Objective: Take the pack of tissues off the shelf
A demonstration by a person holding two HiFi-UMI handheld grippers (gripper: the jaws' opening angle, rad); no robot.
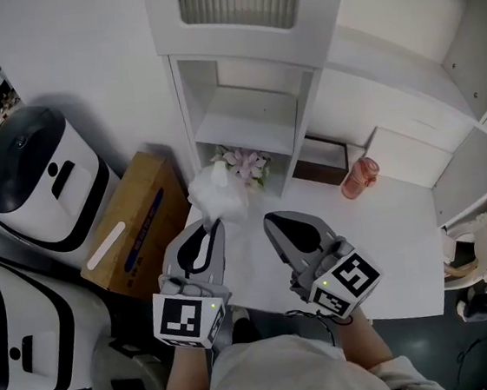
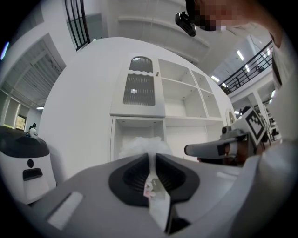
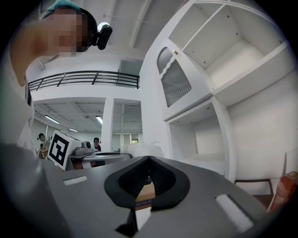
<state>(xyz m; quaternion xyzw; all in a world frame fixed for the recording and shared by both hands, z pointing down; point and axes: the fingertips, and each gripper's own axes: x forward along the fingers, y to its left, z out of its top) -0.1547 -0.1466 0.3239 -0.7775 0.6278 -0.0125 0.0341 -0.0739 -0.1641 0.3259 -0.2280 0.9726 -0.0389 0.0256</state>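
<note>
The pack of tissues (image 1: pixel 217 194) is a soft white bundle in clear wrap. It hangs in front of the white shelf unit (image 1: pixel 247 115), just outside the lower cubby and above the table's back edge. My left gripper (image 1: pixel 218 225) is shut on the pack's near edge. In the left gripper view a thin fold of wrap is pinched between the jaws (image 2: pixel 151 160) and the pack (image 2: pixel 142 145) bulges beyond them. My right gripper (image 1: pixel 268 220) hovers beside it on the right, shut with nothing held (image 3: pixel 149 160). The pack (image 3: pixel 139 149) shows just past its tips.
Pink flowers (image 1: pixel 244 163) sit at the cubby's mouth behind the pack. A pink bottle (image 1: pixel 359 176) and a dark frame (image 1: pixel 320 159) stand on the white table (image 1: pixel 389 243). A cardboard box (image 1: pixel 133 224) and white machines (image 1: pixel 36 178) stand on the left.
</note>
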